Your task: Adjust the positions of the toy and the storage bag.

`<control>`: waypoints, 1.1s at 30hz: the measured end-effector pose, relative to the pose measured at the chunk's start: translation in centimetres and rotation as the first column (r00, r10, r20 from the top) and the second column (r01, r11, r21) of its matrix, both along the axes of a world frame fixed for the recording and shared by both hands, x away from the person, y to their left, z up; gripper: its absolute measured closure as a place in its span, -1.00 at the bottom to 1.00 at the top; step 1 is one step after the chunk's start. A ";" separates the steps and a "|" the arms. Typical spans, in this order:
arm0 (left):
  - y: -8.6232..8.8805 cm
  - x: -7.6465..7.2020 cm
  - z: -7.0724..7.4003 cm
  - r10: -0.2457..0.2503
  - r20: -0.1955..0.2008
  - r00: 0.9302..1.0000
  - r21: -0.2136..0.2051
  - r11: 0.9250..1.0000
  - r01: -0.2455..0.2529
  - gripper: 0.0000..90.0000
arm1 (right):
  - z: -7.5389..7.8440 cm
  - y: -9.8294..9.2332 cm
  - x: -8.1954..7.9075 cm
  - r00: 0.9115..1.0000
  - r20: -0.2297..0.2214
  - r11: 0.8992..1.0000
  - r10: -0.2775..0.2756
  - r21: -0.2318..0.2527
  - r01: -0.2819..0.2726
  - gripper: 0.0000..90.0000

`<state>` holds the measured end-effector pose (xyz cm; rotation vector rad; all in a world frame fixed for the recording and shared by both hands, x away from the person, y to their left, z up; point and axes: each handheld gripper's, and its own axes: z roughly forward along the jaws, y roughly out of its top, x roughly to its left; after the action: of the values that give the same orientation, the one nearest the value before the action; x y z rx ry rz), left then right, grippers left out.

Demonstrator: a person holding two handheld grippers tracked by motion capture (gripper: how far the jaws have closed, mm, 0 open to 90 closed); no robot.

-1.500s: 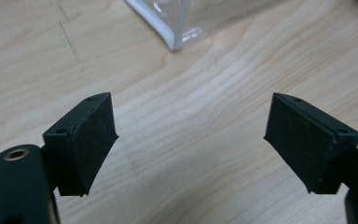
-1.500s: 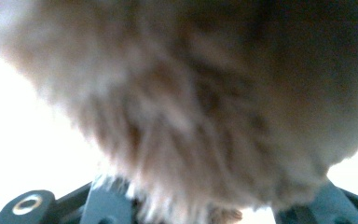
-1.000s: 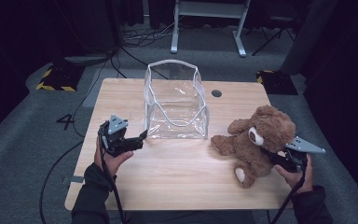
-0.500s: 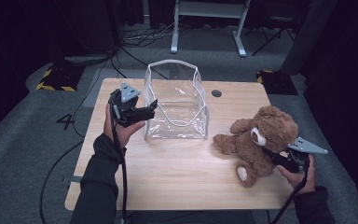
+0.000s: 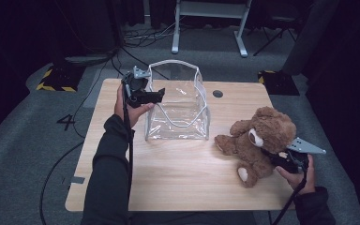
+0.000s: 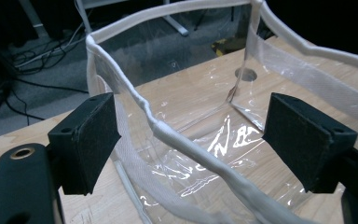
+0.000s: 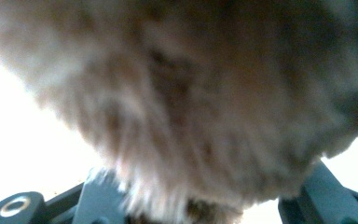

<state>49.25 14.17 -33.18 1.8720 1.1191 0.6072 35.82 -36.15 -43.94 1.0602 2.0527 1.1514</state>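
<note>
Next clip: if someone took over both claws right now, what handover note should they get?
Left claw: open, straddling the near white rim of the clear bag, not pinching it yet.
Right claw: against the teddy bear, fur between its jaws, which have just been opening; I can't tell whether it grips.
Bag stands open mid-table; bear lies to its right, outside.
Done: both claws positioned.
Left, probably: pinch the rim, lift bear into bag.

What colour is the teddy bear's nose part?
The teddy bear is brown, and its muzzle is white. The high view shows it best.

Bright tabletop, dark surroundings, blurred close-up fur
</note>
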 end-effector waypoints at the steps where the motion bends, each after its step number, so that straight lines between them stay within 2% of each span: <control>1: -0.1 0.4 -0.3 0.009 -0.010 1.000 0.016 1.000 -0.009 -0.60 | 0.0 0.0 0.0 1.000 0.000 1.000 0.002 -0.001 -0.002 0.17; 3: -0.3 1.2 -1.0 0.034 -0.042 0.999 0.037 0.999 -0.032 -0.60 | 0.0 0.0 0.0 1.000 -0.002 1.000 0.000 -0.001 0.000 0.17; 4: -0.4 1.9 -1.7 0.033 -0.081 0.996 0.038 0.999 -0.030 -0.60 | 0.0 0.0 0.0 1.000 -0.001 1.000 -0.001 -0.004 0.001 0.17; 5: -0.3 2.0 -1.9 0.021 -0.093 0.995 0.005 1.000 -0.021 -0.63 | 0.0 0.0 0.0 1.000 0.000 1.000 -0.002 -0.004 0.002 0.17; 6: -0.3 2.0 -1.9 0.021 -0.093 0.995 0.005 1.000 -0.021 -0.64 | 0.0 0.0 0.0 1.000 0.000 1.000 -0.002 -0.004 0.002 0.17; 8: -0.2 2.2 -2.1 0.007 -0.102 0.995 -0.033 0.999 -0.010 -0.64 | 0.0 0.0 0.0 1.000 0.001 1.000 -0.002 0.000 0.002 0.17; 10: -0.2 2.4 -2.3 -0.019 -0.121 0.993 -0.053 0.999 0.012 -0.64 | -0.1 0.2 0.1 1.000 0.003 1.000 -0.007 -0.004 0.007 0.17; 12: -0.3 2.5 -2.3 -0.068 -0.147 0.987 -0.084 0.995 0.056 -0.47 | -0.1 0.4 0.1 1.000 0.007 1.000 -0.003 -0.015 0.004 0.16; 13: -0.3 2.5 -2.3 -0.068 -0.147 0.987 -0.084 0.995 0.056 -0.44 | -0.1 0.4 0.1 1.000 0.007 1.000 -0.003 -0.015 0.004 0.16; 14: -0.5 2.7 -2.3 -0.106 -0.176 0.979 -0.101 0.991 0.089 -0.37 | -0.1 0.4 0.1 1.000 0.008 1.000 0.000 -0.012 0.000 0.16; 15: -0.5 2.7 -2.3 -0.106 -0.176 0.979 -0.101 0.991 0.089 -0.29 | -0.1 0.4 0.1 1.000 0.008 1.000 0.000 -0.012 0.000 0.16; 16: -0.6 2.7 -2.3 -0.123 -0.183 0.975 -0.100 0.989 0.106 -0.21 | -0.1 0.4 0.1 1.000 0.007 1.000 -0.003 -0.008 0.003 0.16; 17: -0.8 2.6 -2.2 -0.129 -0.185 0.974 -0.093 0.989 0.113 -0.21 | -0.1 0.4 0.1 1.000 0.007 1.000 -0.003 -0.008 0.003 0.16; 20: -1.4 2.3 -1.9 -0.162 -0.208 0.965 -0.061 0.986 0.153 0.02 | -0.1 0.2 0.2 1.000 0.002 1.000 0.001 0.000 -0.001 0.15; 23: -2.0 1.8 -1.5 -0.178 -0.216 0.960 -0.004 0.983 0.181 0.14 | -0.1 0.2 0.2 1.000 0.002 1.000 -0.001 0.000 0.001 0.15; 27: -1.8 1.3 -1.0 -0.166 -0.227 0.960 0.033 0.984 0.178 0.36 | -0.1 0.1 0.3 1.000 0.001 1.000 -0.001 0.003 0.001 0.14; 28: -1.4 1.1 -0.8 -0.153 -0.225 0.962 0.049 0.985 0.168 0.46 | -0.1 0.1 0.3 1.000 0.002 1.000 0.001 0.004 -0.001 0.14; 29: -1.4 1.1 -0.8 -0.153 -0.225 0.962 0.049 0.985 0.168 0.59 | -0.1 0.1 0.3 1.000 0.002 1.000 0.001 0.004 -0.001 0.14; 30: -1.2 1.1 -0.7 -0.152 -0.232 0.961 0.049 0.985 0.167 0.59 | -0.1 0.1 0.3 1.000 0.002 1.000 -0.001 0.004 0.001 0.14; 32: -1.2 1.1 -0.6 -0.141 -0.233 0.962 0.070 0.985 0.161 0.72 | -0.1 0.2 0.3 1.000 0.002 1.000 -0.003 0.005 0.003 0.14; 33: -1.2 1.2 -0.5 -0.145 -0.239 0.960 0.073 0.983 0.167 0.78 | -0.1 0.2 0.3 1.000 0.002 1.000 -0.006 0.005 0.006 0.14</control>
<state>50.42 13.02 -33.73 2.1309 1.0920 0.3615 36.17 -35.96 -44.06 1.0668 2.0452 1.1552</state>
